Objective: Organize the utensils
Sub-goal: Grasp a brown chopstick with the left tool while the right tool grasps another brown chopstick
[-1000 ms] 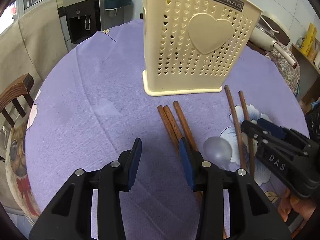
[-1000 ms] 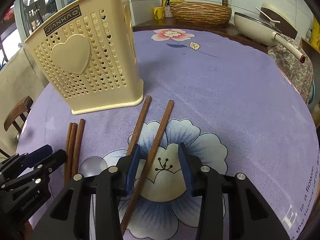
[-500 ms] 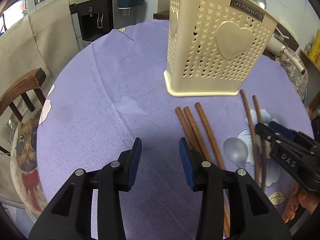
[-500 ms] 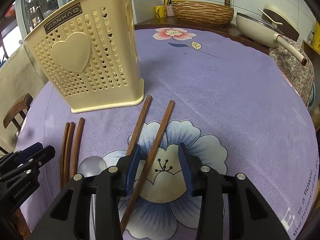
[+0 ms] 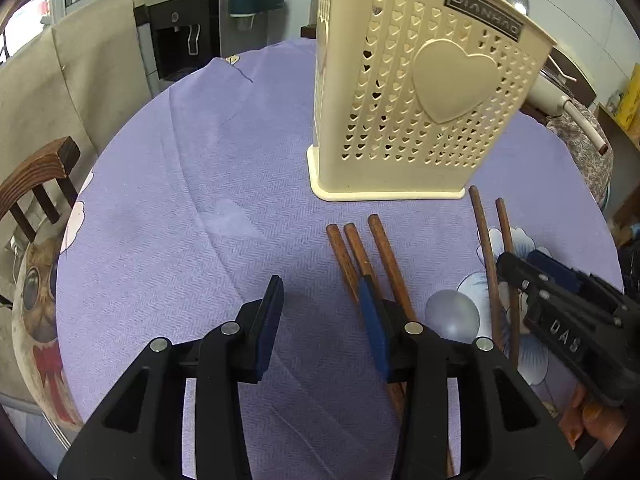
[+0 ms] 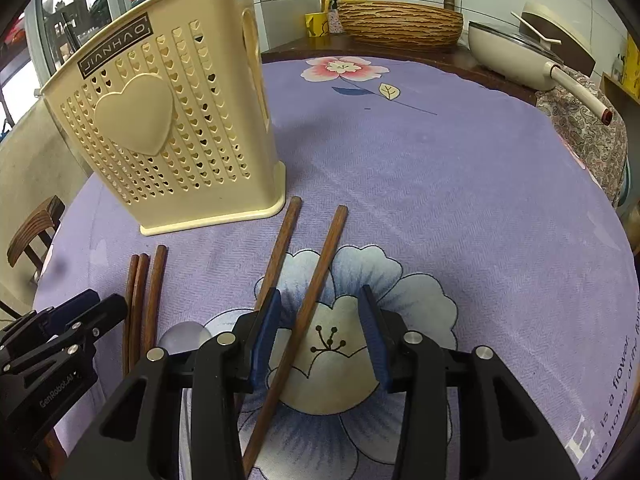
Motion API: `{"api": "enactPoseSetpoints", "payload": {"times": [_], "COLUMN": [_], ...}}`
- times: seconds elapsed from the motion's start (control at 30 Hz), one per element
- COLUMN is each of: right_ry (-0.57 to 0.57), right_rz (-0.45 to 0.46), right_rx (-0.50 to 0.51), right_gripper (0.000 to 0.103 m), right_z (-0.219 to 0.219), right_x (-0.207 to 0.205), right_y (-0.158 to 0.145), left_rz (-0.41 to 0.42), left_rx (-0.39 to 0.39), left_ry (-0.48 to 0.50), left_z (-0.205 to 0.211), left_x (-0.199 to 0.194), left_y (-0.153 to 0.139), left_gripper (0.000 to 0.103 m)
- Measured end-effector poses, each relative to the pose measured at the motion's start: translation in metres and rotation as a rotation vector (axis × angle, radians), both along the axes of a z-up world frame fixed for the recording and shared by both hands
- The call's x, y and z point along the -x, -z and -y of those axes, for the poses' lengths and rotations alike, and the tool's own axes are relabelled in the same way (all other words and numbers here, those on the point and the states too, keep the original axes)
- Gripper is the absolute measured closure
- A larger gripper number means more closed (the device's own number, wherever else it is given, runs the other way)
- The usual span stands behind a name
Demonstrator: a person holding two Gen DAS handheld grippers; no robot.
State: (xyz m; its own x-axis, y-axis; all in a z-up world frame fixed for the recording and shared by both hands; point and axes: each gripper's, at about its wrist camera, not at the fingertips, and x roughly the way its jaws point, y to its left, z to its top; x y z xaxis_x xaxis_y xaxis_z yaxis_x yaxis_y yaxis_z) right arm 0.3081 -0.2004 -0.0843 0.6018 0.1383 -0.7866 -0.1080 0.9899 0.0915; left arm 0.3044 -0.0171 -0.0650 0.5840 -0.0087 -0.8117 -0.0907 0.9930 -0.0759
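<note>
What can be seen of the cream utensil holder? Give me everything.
The utensil holder is a tall cream plastic caddy that widens toward the top. Its front is pierced with rows of small heart-shaped holes around a raised solid heart, with a dark "JIANHAO" label near the rim. A flared foot runs round its base. It stands upright on the purple tablecloth, just behind the chopsticks, apart from them. Neither gripper touches it.

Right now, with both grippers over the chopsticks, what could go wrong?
1. The right gripper straddles one chopstick with open jaws; its neighbour lies against the left finger, so closing may nudge it.
2. The left gripper sits beside the chopstick trio; it might grab several.
3. The spoon lies between the groups and could get knocked.
</note>
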Motion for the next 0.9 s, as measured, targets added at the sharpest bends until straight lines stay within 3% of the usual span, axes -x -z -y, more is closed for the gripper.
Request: {"api": "enactPoseSetpoints", "payload": {"times": [0.13,0.4,0.63,0.9], "right_ry": [-0.008,-0.001,0.041,0.083], "right_rz": [0.005,-0.003,-0.012,0.001], "right_rx": [0.011,0.020,-0.002,0.012], "right_gripper": [0.062,0.063,0.065,0.090], "right_z": [-0.003,-0.003,-0.003,0.000], "right_x": [0.002,-0.001,-0.020,-0.032], "right_y": [0.000,0.000,-0.001,0.001], "left_rz": [-0.003,-0.013,-0.017,-0.010], "left_rx": [-0.055,-0.035,-0.050,-0.064], "left_ry": [0.014,-0.024,-0.012,0.001], "left_z": [0.006,-0.014,-0.004,0.002], "left_x": [-0.002,0.007,0.005,0.002], "left_y": [0.001,0.002,0.005,0.008], "left_gripper": [0.063,0.063,0.064,0.082]}}
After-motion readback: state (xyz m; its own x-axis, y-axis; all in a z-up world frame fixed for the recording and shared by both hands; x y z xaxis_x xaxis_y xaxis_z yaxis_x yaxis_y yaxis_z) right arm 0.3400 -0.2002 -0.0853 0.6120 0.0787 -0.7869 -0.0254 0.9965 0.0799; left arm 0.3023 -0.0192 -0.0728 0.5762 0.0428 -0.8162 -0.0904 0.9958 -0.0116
